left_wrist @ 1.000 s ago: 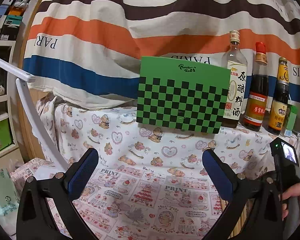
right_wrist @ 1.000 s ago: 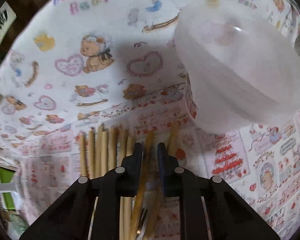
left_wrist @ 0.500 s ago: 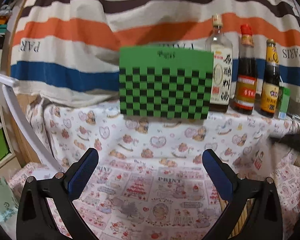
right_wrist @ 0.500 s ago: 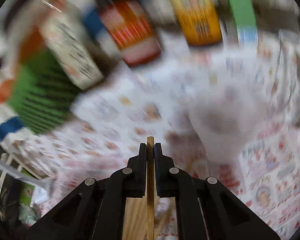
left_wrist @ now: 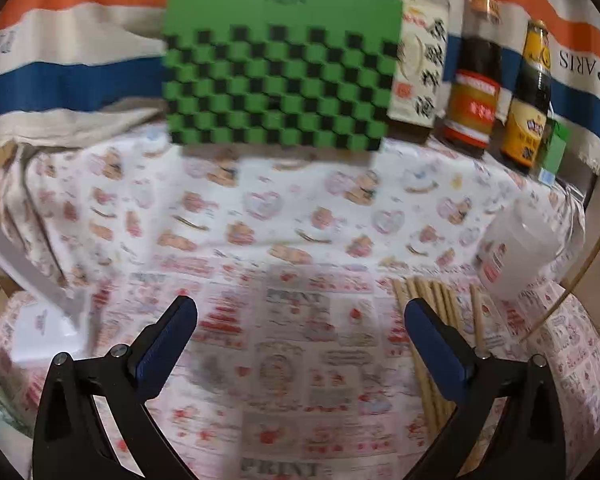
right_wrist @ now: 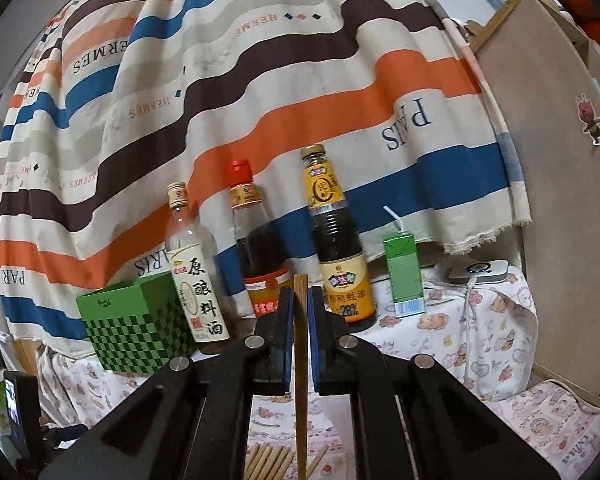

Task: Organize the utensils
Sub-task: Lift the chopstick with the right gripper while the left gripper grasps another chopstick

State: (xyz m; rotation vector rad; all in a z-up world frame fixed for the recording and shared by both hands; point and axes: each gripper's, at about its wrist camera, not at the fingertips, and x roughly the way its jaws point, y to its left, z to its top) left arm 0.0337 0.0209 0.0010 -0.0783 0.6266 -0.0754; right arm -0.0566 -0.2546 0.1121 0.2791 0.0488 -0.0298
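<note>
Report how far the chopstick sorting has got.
Done: nothing shows in the translucent white plastic cup yet. In hand: the right gripper is shut on one wooden chopstick, lifted off the table. Left: a row of wooden chopsticks lies on the printed tablecloth beside the cup; the left gripper is open and empty.

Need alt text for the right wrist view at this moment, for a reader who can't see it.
The right claw is shut on a single wooden chopstick, held upright in front of the camera. Behind it, three sauce bottles, a green checkered box and a green juice carton stand before a striped cloth. More chopsticks lie on the table below.
</note>
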